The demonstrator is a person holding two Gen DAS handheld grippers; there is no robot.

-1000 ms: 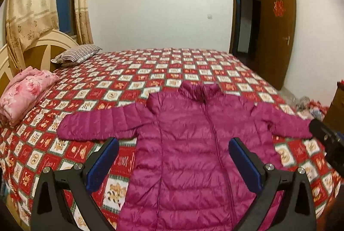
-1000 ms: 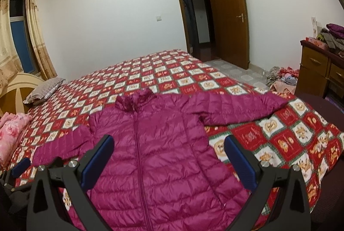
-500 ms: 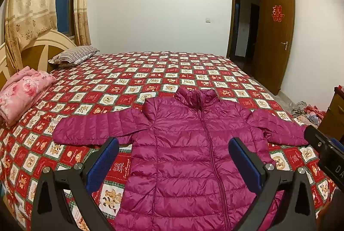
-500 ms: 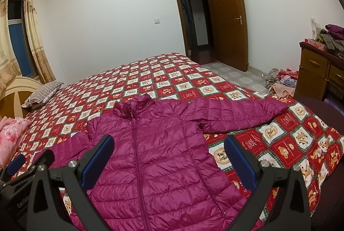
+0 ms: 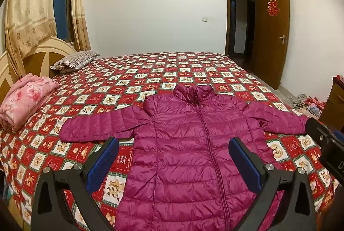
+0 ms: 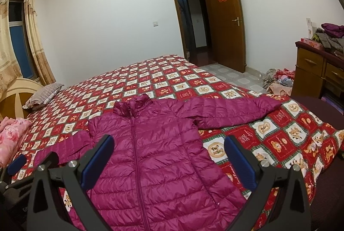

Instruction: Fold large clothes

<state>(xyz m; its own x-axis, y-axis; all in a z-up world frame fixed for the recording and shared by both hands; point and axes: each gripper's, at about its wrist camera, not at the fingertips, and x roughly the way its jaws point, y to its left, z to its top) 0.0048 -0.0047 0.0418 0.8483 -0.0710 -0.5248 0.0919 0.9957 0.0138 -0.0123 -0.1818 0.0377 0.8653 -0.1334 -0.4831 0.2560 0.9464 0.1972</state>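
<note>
A magenta puffer jacket [image 5: 193, 145] lies flat and front-up on the bed [image 5: 150, 71], zipped, filling the lower centre of the left wrist frame; its collar points toward the upper part of the frame and its hem runs off the bottom edge, so its long axis runs straight away from both claws. The sleeves stretch out to either side: one sleeve [image 5: 96, 125] reaches toward the left of the frame, the other sleeve [image 6: 234, 110] toward the right of the right wrist frame. The left claw [image 5: 174, 160] hangs released above the jacket's lower body, its jaws wide apart with nothing between them, and the sleeve on the frame's left lies just above and beside its left finger. The right claw [image 6: 169, 157] is likewise spread and empty over the jacket body, with the far sleeve lying above its right finger, toward the frame's upper right. Folding has not begun, by the look of it, and each sleeve sits nearest the claw on its own side. A pink folded blanket [image 5: 23, 99] and a striped pillow [image 5: 74, 60] rest well apart, at the left of the frame.
</note>
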